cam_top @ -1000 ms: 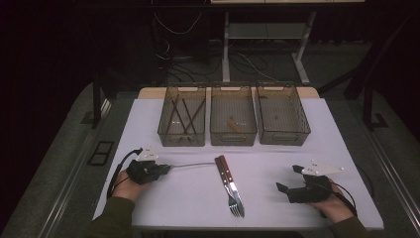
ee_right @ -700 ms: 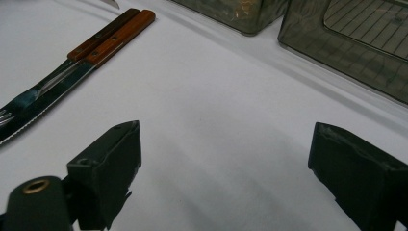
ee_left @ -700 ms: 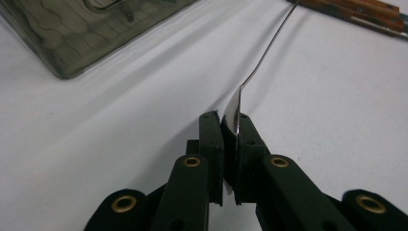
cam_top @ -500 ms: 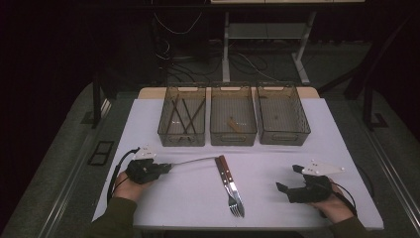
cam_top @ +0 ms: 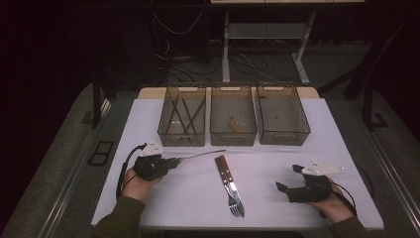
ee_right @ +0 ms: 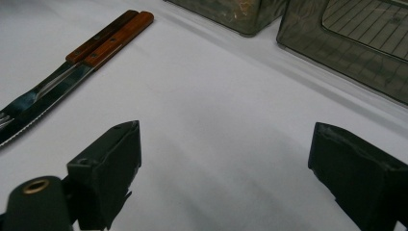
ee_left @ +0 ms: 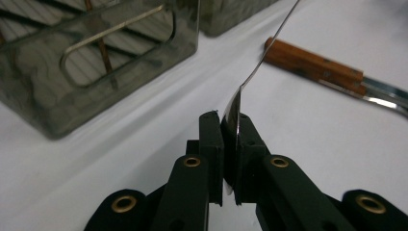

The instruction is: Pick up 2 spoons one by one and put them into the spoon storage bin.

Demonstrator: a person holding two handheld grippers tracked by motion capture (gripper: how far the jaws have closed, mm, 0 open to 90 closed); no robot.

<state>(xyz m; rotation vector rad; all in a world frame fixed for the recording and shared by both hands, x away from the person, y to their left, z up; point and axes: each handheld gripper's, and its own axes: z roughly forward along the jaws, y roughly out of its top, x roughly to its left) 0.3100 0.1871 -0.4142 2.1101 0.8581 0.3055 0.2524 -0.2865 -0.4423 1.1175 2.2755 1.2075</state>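
The left gripper [cam_top: 171, 161] clenched a thin silver metal utensil [ee_left: 250, 77] just before the left smoky plastic bin [cam_top: 182, 121], likely for dropping in; the right gripper [ee_right: 226, 178] gaped empty.

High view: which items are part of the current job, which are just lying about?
In the job:
- left gripper, shut on the thin metal utensil
- left bin, nearest it, holding long sticks
- knife and fork, probably next

Lying about:
- right gripper, open, resting on the table
- cables on the floor
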